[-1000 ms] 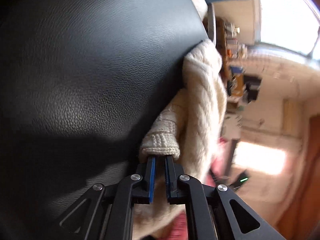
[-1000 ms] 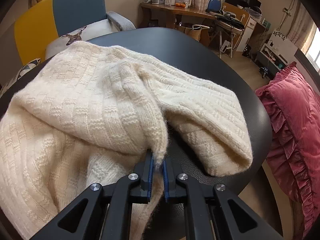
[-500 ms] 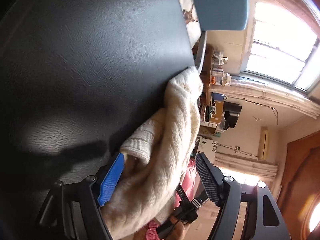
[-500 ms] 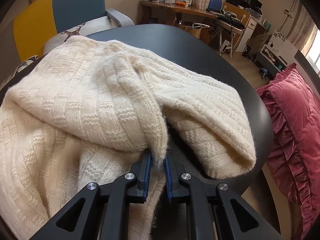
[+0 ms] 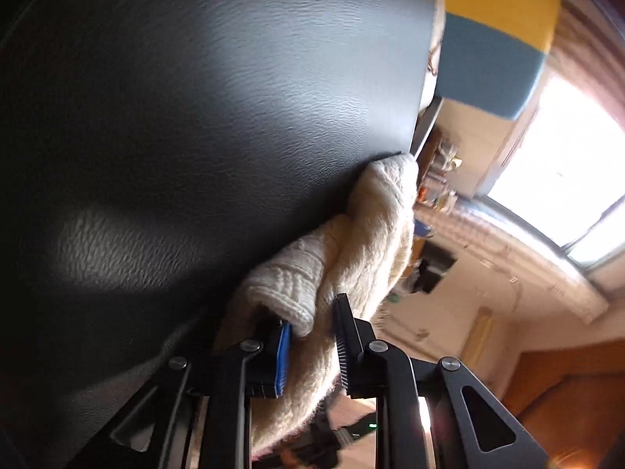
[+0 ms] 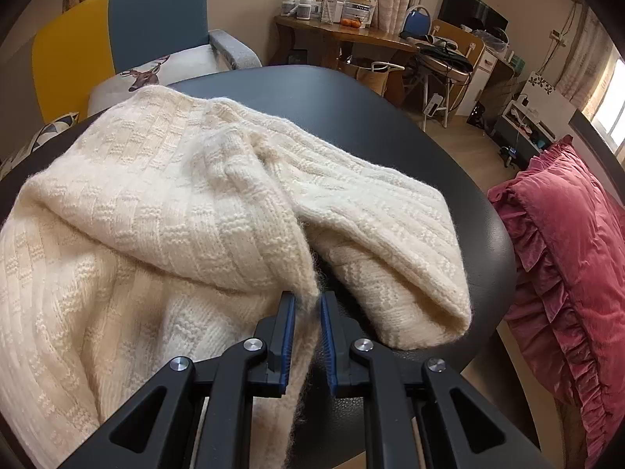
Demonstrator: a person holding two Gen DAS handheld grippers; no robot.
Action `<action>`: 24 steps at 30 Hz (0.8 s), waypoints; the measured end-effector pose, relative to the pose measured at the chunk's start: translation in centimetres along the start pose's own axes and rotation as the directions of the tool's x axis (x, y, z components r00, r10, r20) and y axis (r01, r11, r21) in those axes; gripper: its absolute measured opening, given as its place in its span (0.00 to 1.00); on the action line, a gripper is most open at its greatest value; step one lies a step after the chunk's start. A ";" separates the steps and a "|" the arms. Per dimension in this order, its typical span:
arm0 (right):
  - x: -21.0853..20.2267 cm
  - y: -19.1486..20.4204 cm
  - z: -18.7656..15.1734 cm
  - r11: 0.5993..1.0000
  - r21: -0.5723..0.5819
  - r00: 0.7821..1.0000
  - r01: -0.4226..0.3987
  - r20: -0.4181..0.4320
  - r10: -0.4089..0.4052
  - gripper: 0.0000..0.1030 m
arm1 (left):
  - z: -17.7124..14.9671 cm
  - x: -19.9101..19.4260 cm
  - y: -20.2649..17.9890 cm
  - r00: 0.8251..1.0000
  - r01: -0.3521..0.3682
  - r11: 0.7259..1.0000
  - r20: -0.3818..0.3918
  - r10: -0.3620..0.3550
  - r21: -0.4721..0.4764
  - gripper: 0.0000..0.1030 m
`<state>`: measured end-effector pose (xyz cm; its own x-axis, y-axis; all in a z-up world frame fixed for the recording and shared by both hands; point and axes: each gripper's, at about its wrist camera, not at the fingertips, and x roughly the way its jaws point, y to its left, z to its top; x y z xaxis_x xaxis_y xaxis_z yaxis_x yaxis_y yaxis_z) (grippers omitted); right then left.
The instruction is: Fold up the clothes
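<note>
A cream knit sweater (image 6: 175,215) lies bunched on the black round table (image 6: 351,105). My right gripper (image 6: 306,305) points down at its near edge. A thin, fuzzy fold of the knit is pinched between the blue pads and pulled up into a peak. In the left wrist view a sleeve of the sweater (image 5: 363,242) runs along the table (image 5: 195,117) towards me. My left gripper (image 5: 312,324) is closing around it. The ribbed cuff drapes over the left pad, and cloth fills the gap and touches both pads.
A yellow and blue armchair (image 6: 117,27) stands behind the table. A pink ruffled cushion (image 6: 566,254) sits just past the table's right edge. A cluttered wooden desk (image 6: 351,35) and chairs stand further back. Bare table surface lies beyond the sweater.
My left gripper let go of the cuff, opened wide, rolled, and has narrowed again around a thicker part of the sleeve. The right gripper's pads stand slightly wider apart on the same fold.
</note>
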<state>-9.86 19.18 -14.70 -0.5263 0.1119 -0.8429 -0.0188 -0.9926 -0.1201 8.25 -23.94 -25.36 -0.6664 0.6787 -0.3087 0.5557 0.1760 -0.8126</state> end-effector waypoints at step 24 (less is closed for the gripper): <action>2.1 2.0 -0.4 0.985 -0.162 0.996 0.063 -0.055 -0.073 0.10 | -4.4 -4.7 -12.3 0.960 -0.148 0.825 0.280 -0.012 0.545 0.05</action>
<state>-10.65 17.48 -16.96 -0.4762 0.1866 -0.8593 0.0856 -0.9627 -0.2565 6.72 -26.21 -11.72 -0.7856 0.4500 -0.4246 0.2864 -0.3438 -0.8943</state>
